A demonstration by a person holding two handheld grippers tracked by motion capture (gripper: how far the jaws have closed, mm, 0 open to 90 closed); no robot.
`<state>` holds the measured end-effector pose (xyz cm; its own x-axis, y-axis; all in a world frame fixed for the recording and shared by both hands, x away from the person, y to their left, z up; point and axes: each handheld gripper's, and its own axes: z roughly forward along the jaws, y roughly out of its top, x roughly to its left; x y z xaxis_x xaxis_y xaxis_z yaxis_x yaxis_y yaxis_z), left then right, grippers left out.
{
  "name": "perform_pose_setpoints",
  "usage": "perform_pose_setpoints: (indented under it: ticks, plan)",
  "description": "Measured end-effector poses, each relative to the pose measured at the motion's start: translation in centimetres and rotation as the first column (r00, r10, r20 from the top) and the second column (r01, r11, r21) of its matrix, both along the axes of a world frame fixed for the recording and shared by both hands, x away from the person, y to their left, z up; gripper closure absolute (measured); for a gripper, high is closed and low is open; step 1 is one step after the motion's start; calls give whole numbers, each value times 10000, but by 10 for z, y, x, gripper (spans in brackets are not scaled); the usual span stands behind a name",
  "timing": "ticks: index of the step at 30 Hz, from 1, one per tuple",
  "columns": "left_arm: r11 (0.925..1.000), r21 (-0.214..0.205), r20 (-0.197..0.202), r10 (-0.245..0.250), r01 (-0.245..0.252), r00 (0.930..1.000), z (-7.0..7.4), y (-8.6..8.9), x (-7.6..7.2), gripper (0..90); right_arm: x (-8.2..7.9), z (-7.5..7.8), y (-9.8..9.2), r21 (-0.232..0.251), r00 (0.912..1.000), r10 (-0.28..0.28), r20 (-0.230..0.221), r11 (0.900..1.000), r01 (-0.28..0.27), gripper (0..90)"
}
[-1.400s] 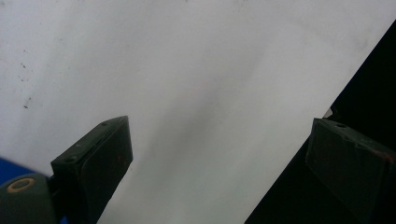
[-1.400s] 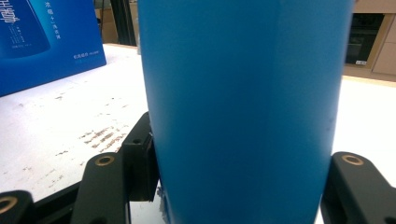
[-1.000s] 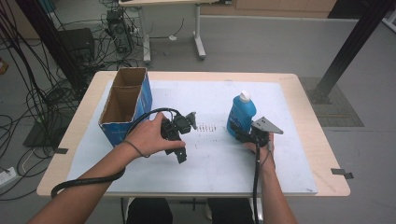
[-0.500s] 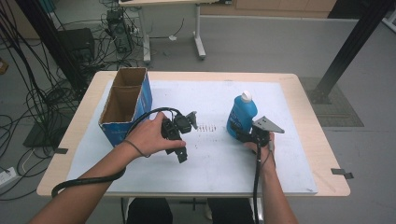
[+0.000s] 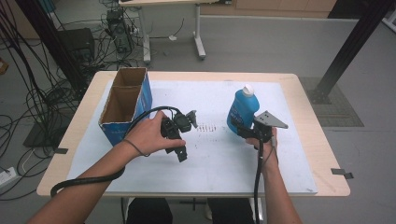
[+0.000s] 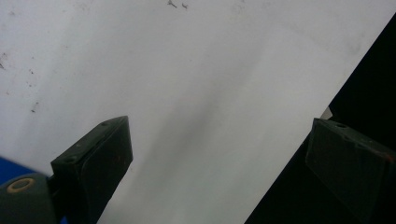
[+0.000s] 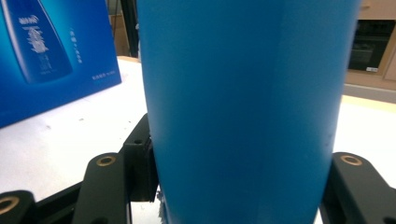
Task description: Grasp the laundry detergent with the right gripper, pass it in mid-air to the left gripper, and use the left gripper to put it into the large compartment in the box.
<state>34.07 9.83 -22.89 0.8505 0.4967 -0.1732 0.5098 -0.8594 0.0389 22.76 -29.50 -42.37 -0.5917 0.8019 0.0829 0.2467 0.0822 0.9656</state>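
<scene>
A blue bottle (image 5: 243, 111) with a white cap stands upright on the white table mat (image 5: 219, 158), right of centre. My right gripper (image 5: 240, 127) is shut on its lower body from the near side. In the right gripper view the bottle (image 7: 247, 107) sits between the jaws of the right gripper (image 7: 238, 186), and the left pad (image 7: 140, 163) presses its side. My left gripper (image 5: 185, 136) hovers low over the mat's middle, held in a hand, apart from the bottle. In the left gripper view the left gripper (image 6: 219, 158) stands wide open over bare white mat, nothing between the jaws.
An open cardboard box (image 5: 122, 106) with blue printed sides stands at the table's left; its blue face (image 7: 51, 51) shows beyond the bottle. Cables trail from both grippers toward the near edge. Black frame posts and floor cables surround the table.
</scene>
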Motion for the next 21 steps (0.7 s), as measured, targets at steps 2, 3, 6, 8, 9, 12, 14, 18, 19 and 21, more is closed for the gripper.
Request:
perform_pose_setpoints:
  ticks: [2,3,6,8,9,12,14,18,19,21]
  plan:
    - [10000,2,4,-15,15,10000,1,0,0,75,0,4,-1,22,10000,89,39,10000,-89,410]
    - [10000,-6,1,-37,37,10000,1,0,0,75,0,9,-2,16,9999,137,27,9999,-137,410]
    - [10000,-31,42,-54,54,10000,3,-1,0,75,0,16,-4,-26,9997,210,119,9998,-210,410]
    - [10000,-42,61,-84,84,9999,4,-2,0,75,0,21,-5,-43,9995,252,165,9997,-251,410]
    - [9999,-46,63,-102,102,9999,5,-2,0,74,0,23,-5,-56,9995,269,160,9996,-268,410]
    - [9999,-109,137,-110,111,9998,9,-2,-1,74,0,28,-7,-71,9993,348,129,9994,-347,411]
    - [9998,-149,221,-143,147,9997,14,-1,-2,74,0,30,-8,-37,9992,389,75,9992,-389,411]
    - [9997,-161,299,-200,205,9994,22,1,-3,74,0,35,-9,-114,9987,512,-15,9986,-512,411]
    - [9996,-182,343,-200,207,9992,25,2,-3,73,0,35,-10,-80,9984,563,-39,9984,-564,411]
    - [9996,-205,415,-202,211,9989,31,4,-4,73,1,37,-11,-48,9976,691,-109,9976,-691,410]
